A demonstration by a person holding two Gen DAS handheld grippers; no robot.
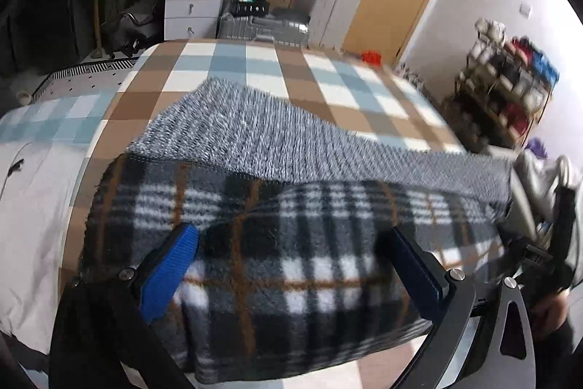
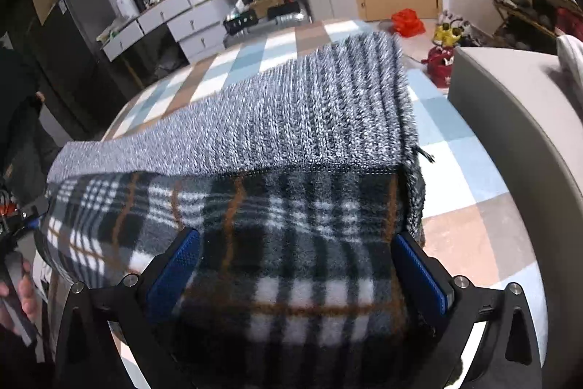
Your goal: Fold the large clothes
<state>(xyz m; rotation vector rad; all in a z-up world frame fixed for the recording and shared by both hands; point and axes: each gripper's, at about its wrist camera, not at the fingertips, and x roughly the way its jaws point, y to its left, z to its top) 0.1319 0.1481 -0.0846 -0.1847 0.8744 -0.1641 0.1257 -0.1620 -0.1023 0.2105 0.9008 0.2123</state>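
A large garment lies on the bed: grey marled knit outside (image 1: 291, 137) (image 2: 309, 112), with a black, white and orange plaid fleece lining (image 1: 291, 206) (image 2: 291, 203) turned up along the near edge. My left gripper (image 1: 289, 234) is open wide. Its blue fingers (image 1: 171, 268) straddle the left part of the plaid edge, and fabric fills the gap. My right gripper (image 2: 295, 237) is open just as wide over the right end of the same edge, with its right finger (image 2: 419, 272) at the garment's corner.
The bed has a checked cover (image 1: 255, 61) (image 2: 455, 152) in blue, brown and white. A white pillow or duvet (image 1: 32, 206) lies at the left and a grey padded edge (image 2: 510, 119) at the right. Drawers, a suitcase, cabinets and shoe racks line the walls beyond.
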